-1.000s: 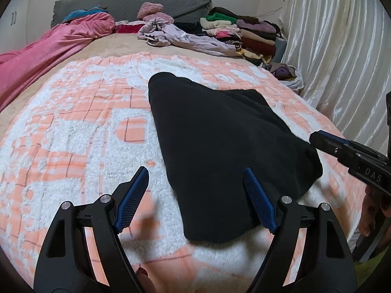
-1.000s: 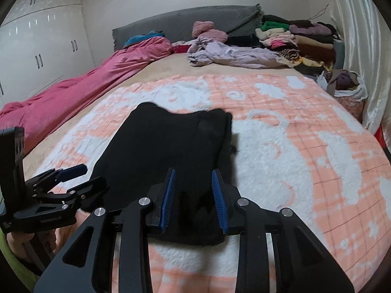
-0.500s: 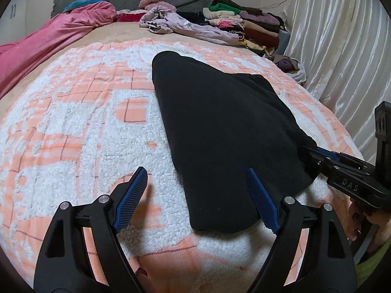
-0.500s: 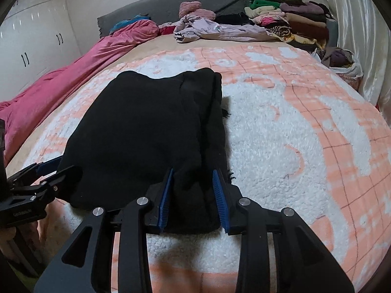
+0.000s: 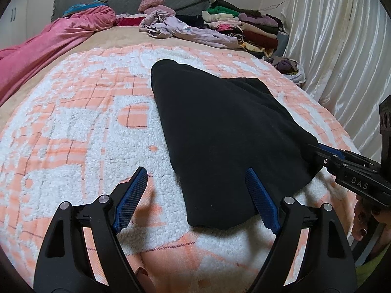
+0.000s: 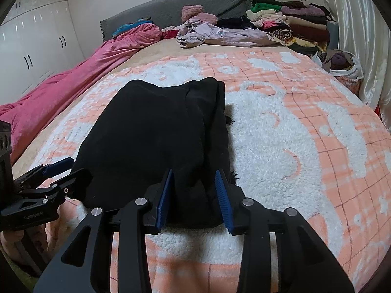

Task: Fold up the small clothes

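A black garment lies folded flat on the orange-and-white fleece blanket. My left gripper stands open and wide at its near left corner, with one finger over the blanket and the other over the cloth edge. It pinches nothing. My right gripper straddles the garment's near right corner. Its jaws are opening, and a bunch of black cloth sits loose between the blue pads. Each gripper shows at the edge of the other's view: the right gripper and the left gripper.
A pink duvet runs along the bed's left side. A lilac garment and a stack of folded clothes lie by the grey headboard. A bag of clothes and white curtains stand at the right, and white wardrobes at the left.
The right gripper's jaws have spread a little around the cloth at the garment's corner, and in the left wrist view it has closed in on that corner. The left gripper stays put and open.
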`<state>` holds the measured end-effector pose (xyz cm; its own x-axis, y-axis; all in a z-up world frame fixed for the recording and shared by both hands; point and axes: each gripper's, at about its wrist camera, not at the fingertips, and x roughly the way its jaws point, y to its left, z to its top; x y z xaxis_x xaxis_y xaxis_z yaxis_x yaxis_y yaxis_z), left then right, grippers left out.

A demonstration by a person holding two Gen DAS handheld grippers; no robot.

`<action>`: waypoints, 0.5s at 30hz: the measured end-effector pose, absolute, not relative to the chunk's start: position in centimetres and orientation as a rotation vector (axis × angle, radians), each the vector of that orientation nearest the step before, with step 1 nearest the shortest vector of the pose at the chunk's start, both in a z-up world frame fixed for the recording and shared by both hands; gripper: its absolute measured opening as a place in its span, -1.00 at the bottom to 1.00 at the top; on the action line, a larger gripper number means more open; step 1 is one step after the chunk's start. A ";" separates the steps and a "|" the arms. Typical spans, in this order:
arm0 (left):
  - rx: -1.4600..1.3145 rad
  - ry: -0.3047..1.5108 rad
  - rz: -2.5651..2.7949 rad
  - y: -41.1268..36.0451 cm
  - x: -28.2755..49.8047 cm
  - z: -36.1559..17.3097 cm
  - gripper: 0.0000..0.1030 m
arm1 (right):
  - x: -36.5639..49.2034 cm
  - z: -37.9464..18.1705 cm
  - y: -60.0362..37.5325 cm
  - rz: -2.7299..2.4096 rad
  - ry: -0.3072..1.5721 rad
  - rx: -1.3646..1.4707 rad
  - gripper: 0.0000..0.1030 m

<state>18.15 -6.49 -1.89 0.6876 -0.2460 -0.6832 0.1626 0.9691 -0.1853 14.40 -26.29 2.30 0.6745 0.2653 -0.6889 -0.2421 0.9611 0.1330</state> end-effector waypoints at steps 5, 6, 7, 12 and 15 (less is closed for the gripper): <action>-0.112 0.779 -0.229 -6.4 18.0 -1.8 0.47 | 14.4 2.4 -26.3 0.286 0.782 0.030 -0.32; -0.113 0.779 -0.229 -6.4 18.0 -1.8 0.47 | 14.3 2.4 -26.3 0.286 0.785 0.029 -0.32; -0.113 0.778 -0.229 -6.4 18.0 -1.8 0.47 | 14.3 2.4 -26.3 0.286 0.786 0.028 -0.32; -0.120 0.770 -0.222 -6.0 17.8 -1.4 0.47 | 14.2 2.6 -26.3 0.290 0.780 0.028 -0.14; -0.125 0.763 -0.217 -5.8 17.6 -1.2 0.47 | 14.1 2.7 -26.2 0.294 0.774 0.026 -0.11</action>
